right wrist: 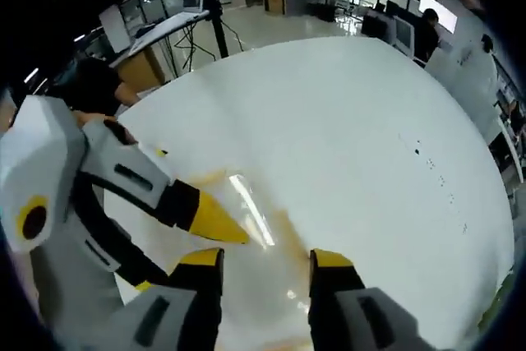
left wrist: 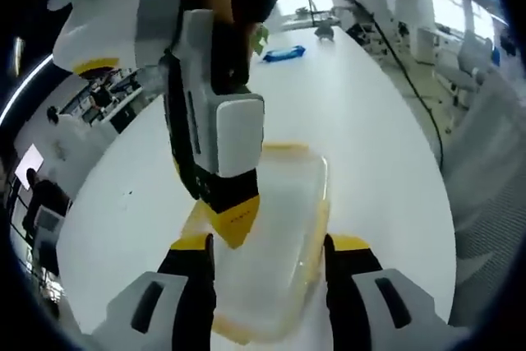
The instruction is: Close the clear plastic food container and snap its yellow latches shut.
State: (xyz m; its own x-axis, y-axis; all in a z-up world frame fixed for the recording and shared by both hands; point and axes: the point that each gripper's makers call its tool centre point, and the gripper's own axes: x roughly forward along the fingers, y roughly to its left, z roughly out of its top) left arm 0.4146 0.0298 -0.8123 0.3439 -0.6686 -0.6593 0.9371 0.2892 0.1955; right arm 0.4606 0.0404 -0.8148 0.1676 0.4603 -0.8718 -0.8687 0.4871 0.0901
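A clear plastic food container [left wrist: 283, 228] with a yellow rim lies on the white table [left wrist: 370, 137], its lid on top. My left gripper [left wrist: 267, 256] is open, its jaws standing either side of the container's near end. The right gripper [left wrist: 233, 219] comes down from above, and its yellow tip rests on the lid near the left edge. In the right gripper view the container [right wrist: 263, 228] appears as a faint clear shape with yellowish edges, just ahead of my open right gripper [right wrist: 267, 273]. A yellow-tipped finger [right wrist: 215, 219] of the left gripper reaches in from the left, over the container.
A blue packet [left wrist: 283, 53] and a small dark object [left wrist: 325, 32] lie at the table's far end. A black cable [left wrist: 411, 88] runs along its right side. A person in black [right wrist: 90, 88] sits beyond the table edge, near a tripod [right wrist: 218, 30].
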